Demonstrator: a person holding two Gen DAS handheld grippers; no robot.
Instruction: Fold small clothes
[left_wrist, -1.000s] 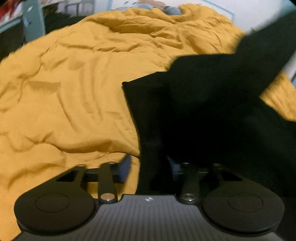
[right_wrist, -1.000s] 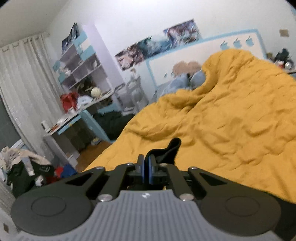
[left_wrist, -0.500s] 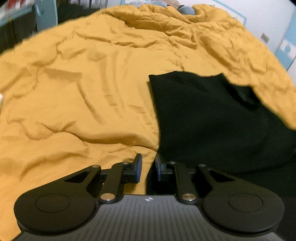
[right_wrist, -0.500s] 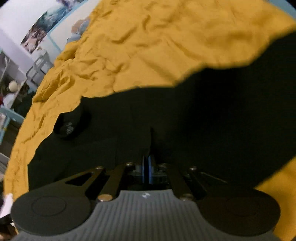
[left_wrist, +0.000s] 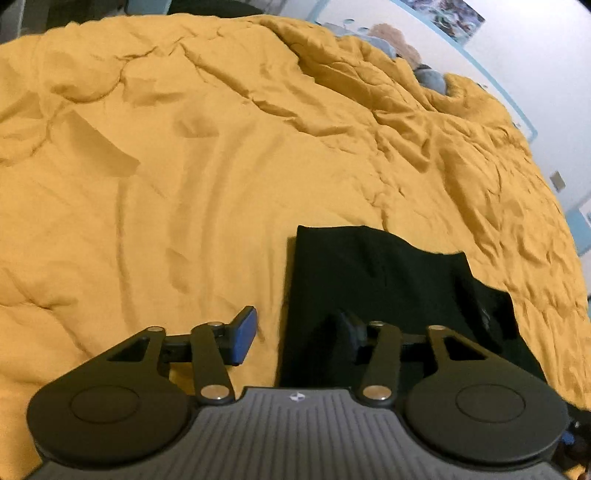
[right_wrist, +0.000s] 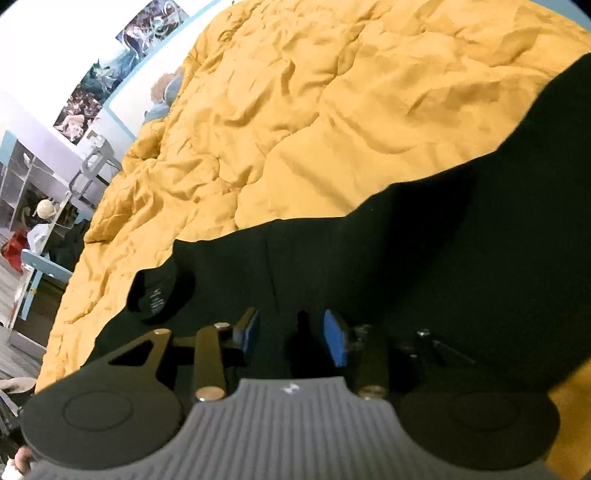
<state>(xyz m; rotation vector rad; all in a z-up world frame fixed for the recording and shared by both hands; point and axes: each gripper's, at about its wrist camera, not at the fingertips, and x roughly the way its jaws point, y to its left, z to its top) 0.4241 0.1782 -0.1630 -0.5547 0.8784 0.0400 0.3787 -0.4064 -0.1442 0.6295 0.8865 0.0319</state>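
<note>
Soft, dim indoor light is falling evenly across the rumpled mustard-yellow quilt (left_wrist: 221, 155), fisheye bending its edges, black folded garment (right_wrist: 406, 266) losing detail.

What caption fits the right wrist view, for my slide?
Open right gripper poised over black cloth garment spread on mustard-yellow quilted blanket.

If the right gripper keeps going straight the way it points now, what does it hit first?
Most likely the black garment: the right gripper, jaws just opened and empty, points down at the cloth lying flat on the yellow duvet. How far off is unclear.
</note>
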